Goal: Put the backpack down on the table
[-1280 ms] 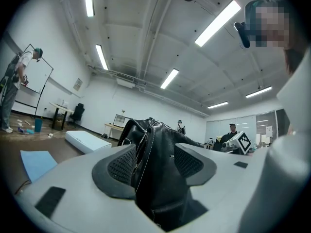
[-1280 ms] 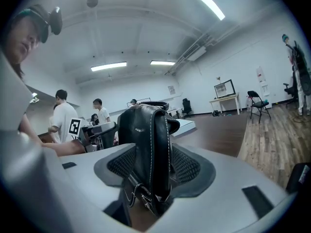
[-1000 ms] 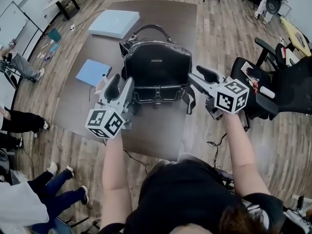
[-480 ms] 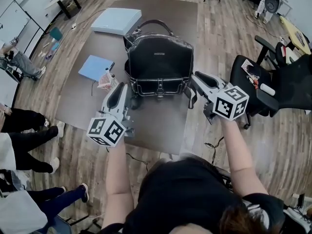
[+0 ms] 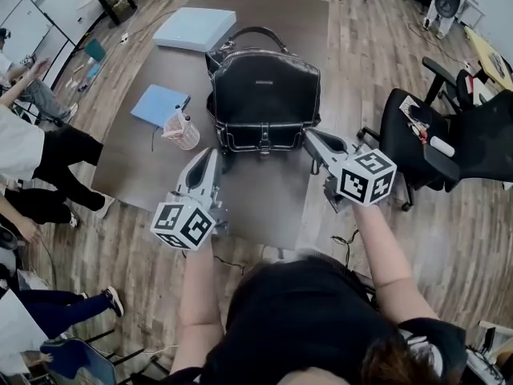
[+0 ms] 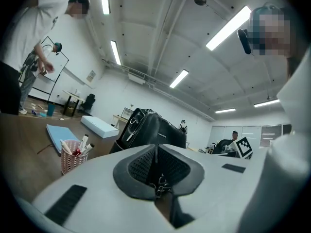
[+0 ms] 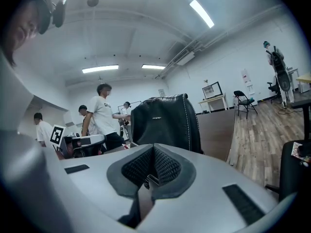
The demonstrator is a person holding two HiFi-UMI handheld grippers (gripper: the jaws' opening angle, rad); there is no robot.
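Observation:
The black leather backpack [image 5: 264,103] stands upright on the brown table [image 5: 256,207], with its handle up and nothing holding it. My left gripper [image 5: 212,152] hangs just off the bag's near left corner, jaws closed together with nothing between them. The right gripper [image 5: 309,135] sits off the near right corner, also shut and empty, a little apart from the bag. In the left gripper view the backpack [image 6: 150,130] rises beyond my shut left gripper [image 6: 156,147]. In the right gripper view the backpack [image 7: 165,123] stands past the shut right gripper [image 7: 154,147].
A pink mesh pen cup [image 5: 183,129] stands left of the bag, beside a blue notebook [image 5: 160,105]. A white flat box [image 5: 196,29] lies at the table's far end. A black office chair [image 5: 433,135] is at the right. People stand along the left side [image 5: 40,159].
Both grippers drew back from the backpack's sides toward me, and their jaws went from wide open to shut. The backpack stays standing on the table. People at the left moved.

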